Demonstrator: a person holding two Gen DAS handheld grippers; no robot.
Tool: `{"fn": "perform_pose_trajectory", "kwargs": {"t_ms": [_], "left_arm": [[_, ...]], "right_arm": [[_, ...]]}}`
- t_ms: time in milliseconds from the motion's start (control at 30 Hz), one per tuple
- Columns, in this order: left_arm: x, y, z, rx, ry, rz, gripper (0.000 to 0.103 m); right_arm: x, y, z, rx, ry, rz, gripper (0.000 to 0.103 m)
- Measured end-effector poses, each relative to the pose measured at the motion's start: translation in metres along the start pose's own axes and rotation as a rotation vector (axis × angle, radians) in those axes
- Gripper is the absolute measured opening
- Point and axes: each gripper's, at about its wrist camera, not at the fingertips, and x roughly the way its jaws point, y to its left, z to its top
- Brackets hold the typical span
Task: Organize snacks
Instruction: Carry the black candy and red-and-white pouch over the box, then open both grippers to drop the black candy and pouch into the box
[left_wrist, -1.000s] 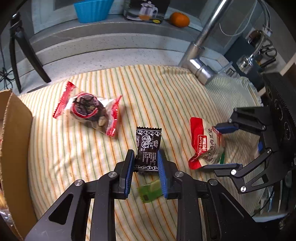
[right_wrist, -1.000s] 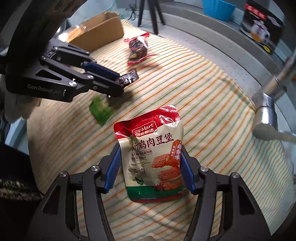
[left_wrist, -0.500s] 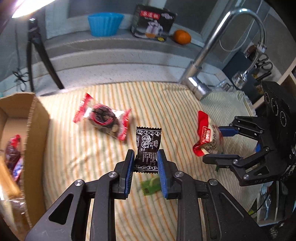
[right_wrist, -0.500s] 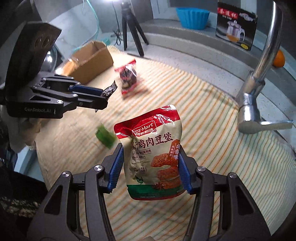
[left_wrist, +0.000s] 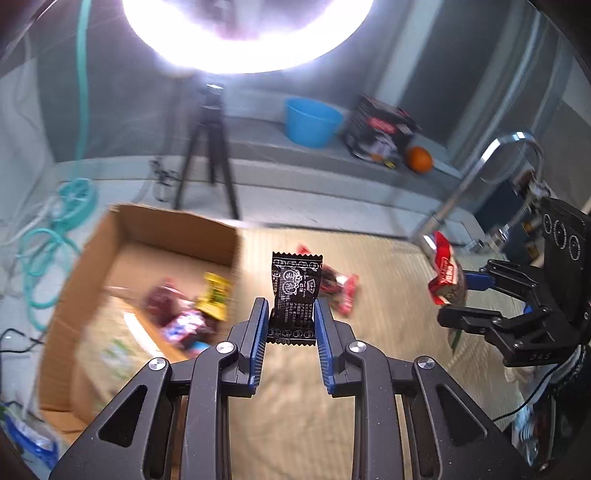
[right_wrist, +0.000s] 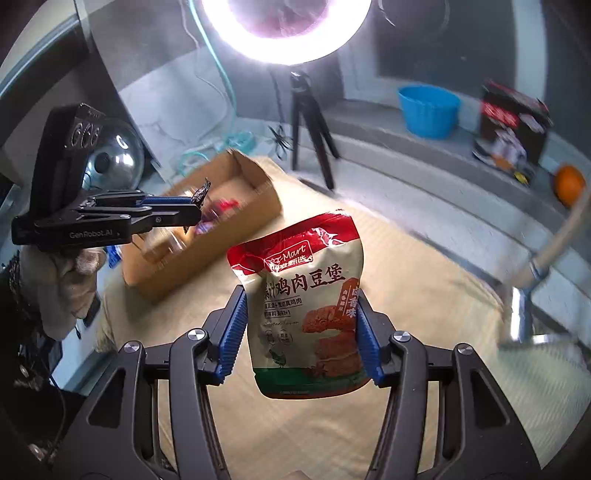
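Left gripper (left_wrist: 290, 319) clamps small black crinkle-edged foil sachet (left_wrist: 295, 291) upright at frame centre; right gripper (right_wrist: 301, 332) clamps glossy red-and-cream plastic pouch (right_wrist: 304, 306), long axis vertical.

The red and white snack bag (right_wrist: 306, 306) says "Mart" on top and "鸡肉豆堡" in big dark letters. The left tool (right_wrist: 195, 210) says "GenRobot.AI" on its side

Glossy black foil candy wrapper (left_wrist: 293, 291); shiny printed plastic snack pouch (right_wrist: 308, 306); matt brown corrugated cardboard box (left_wrist: 155, 236) at nine o'clock; soft woven striped cloth (left_wrist: 295, 413); polished chrome faucet (left_wrist: 476, 181) at two o'clock
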Motion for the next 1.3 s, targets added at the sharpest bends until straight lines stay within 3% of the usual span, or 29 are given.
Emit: {"fn": "perform_pose_trajectory", "kwargs": {"t_ms": [367,600,933,1067,1300], "left_arm": [[0.0,0.084,0.014,-0.096,-0.006,0.089,0.023],[0.007,0.125,0.016,-0.174,0.01,0.091,0.023],[0.011,0.141,0.017,-0.19,0.018,0.106,0.023],[0.009,0.142,0.017,-0.189,0.014,0.12,0.023],[0.008,0.145,0.019,-0.207,0.013,0.117,0.024]], "right_arm": [[0.062,0.059,0.069,0.003,-0.028,0.089,0.057],[0.109,0.085,0.103,0.009,-0.004,0.115,0.057],[0.162,0.113,0.118,-0.009,0.074,0.112,0.061],[0.167,0.109,0.118,-0.01,0.083,0.091,0.069],[0.16,0.105,0.119,-0.013,0.064,0.082,0.074]]}}
